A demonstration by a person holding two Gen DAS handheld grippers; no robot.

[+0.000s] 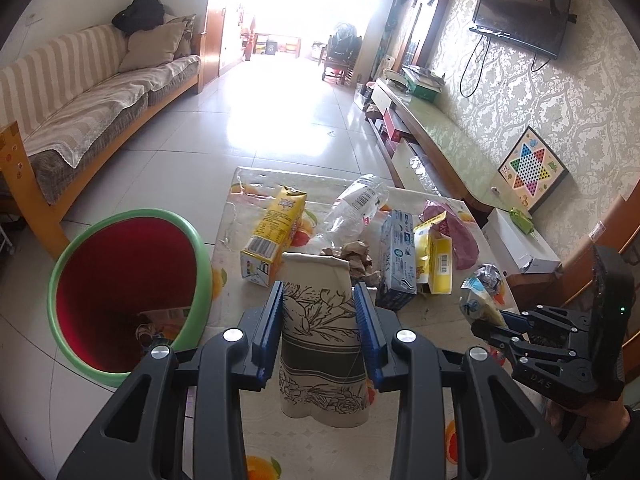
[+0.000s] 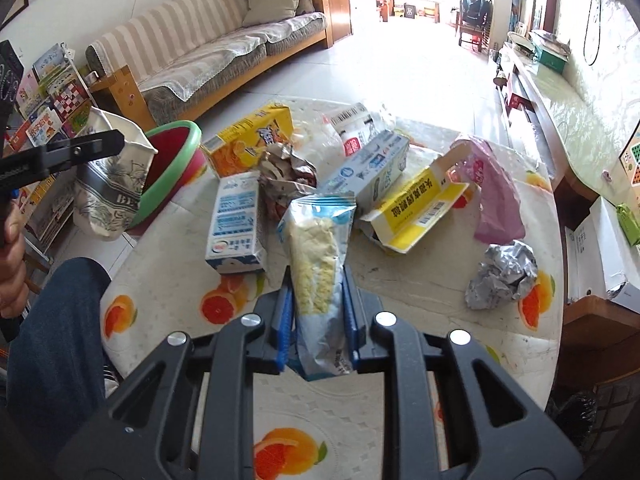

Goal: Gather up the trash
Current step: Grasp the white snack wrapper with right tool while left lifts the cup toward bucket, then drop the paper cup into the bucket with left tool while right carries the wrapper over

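My left gripper (image 1: 319, 292) is shut on a crushed paper cup (image 1: 320, 344) with a black flower print, held above the table near the green-rimmed red bin (image 1: 128, 292); the cup also shows in the right wrist view (image 2: 112, 184). My right gripper (image 2: 318, 280) is shut on a blue-and-white snack wrapper (image 2: 316, 256), held above the table (image 2: 400, 280). Trash on the table: a yellow juice carton (image 2: 248, 140), a blue milk carton (image 2: 236, 220), a longer blue carton (image 2: 368, 168), an open yellow box (image 2: 420, 208), a plastic bottle (image 1: 352, 208), crumpled brown paper (image 2: 288, 172), a pink bag (image 2: 496, 192) and a foil ball (image 2: 504, 276).
The bin stands on the floor left of the table and holds some trash (image 1: 160, 320). A sofa (image 1: 88, 104) lines the left wall. A long low cabinet (image 1: 440, 140) runs along the right wall under a TV (image 1: 520, 16). A shelf of books (image 2: 48, 96) is at the left.
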